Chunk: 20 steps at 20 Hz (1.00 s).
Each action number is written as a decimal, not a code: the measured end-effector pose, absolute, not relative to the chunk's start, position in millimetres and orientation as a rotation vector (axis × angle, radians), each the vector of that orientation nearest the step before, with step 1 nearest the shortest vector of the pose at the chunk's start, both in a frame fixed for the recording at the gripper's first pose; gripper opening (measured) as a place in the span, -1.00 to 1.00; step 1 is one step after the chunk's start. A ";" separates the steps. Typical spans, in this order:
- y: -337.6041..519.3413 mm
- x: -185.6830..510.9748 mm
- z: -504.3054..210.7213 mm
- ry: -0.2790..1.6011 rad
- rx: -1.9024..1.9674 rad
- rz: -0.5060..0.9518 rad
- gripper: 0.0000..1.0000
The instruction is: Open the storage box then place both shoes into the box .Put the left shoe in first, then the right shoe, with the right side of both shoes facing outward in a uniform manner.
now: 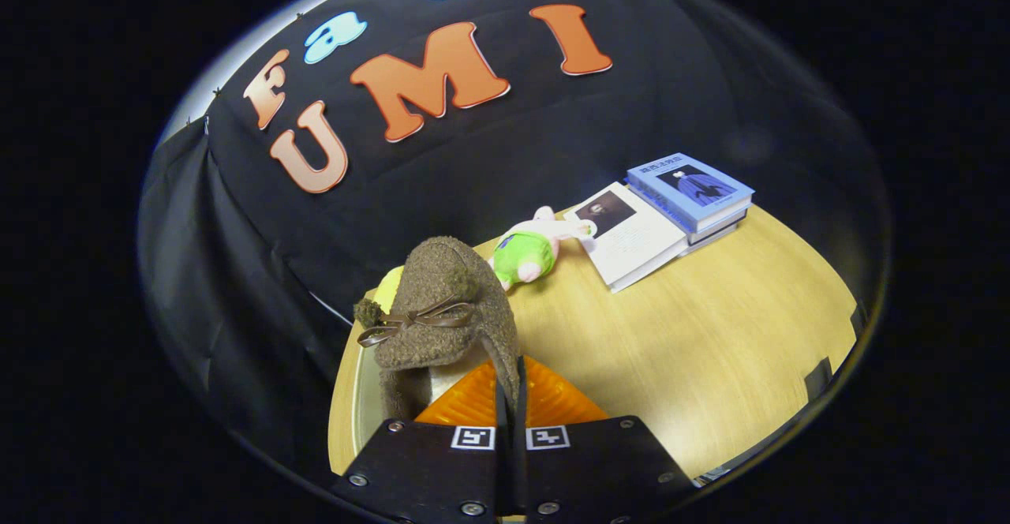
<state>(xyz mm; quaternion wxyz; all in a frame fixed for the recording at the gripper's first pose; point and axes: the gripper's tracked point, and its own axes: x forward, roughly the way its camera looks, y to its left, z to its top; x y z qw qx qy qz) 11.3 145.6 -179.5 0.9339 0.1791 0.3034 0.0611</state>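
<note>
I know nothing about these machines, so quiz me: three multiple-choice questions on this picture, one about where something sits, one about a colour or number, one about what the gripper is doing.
1. Where does the plush toy lie?
A. On the stacked books
B. On the wooden table, between the brown shoe and the open book
C. Between the fingers

2. What colour is the top book of the stack?
A. Blue
B. Red
C. Green

3. What is the gripper doing?
A. Wide open above the table
B. Shut on the plush toy
C. Shut on the brown shoe

Answers:
1 B: it rests on bare wood beyond the shoe.
2 A: its cover is blue.
3 C: both fingers pinch the shoe's fuzzy edge.
</note>
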 end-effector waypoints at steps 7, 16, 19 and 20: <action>198.1 15.0 -214.6 0.689 0.288 0.113 -1.00; 221.3 9.9 -273.1 0.810 0.203 0.084 -0.92; 232.0 6.8 -259.3 0.788 0.205 0.123 -0.19; 235.1 5.5 -252.9 0.775 0.183 0.137 0.21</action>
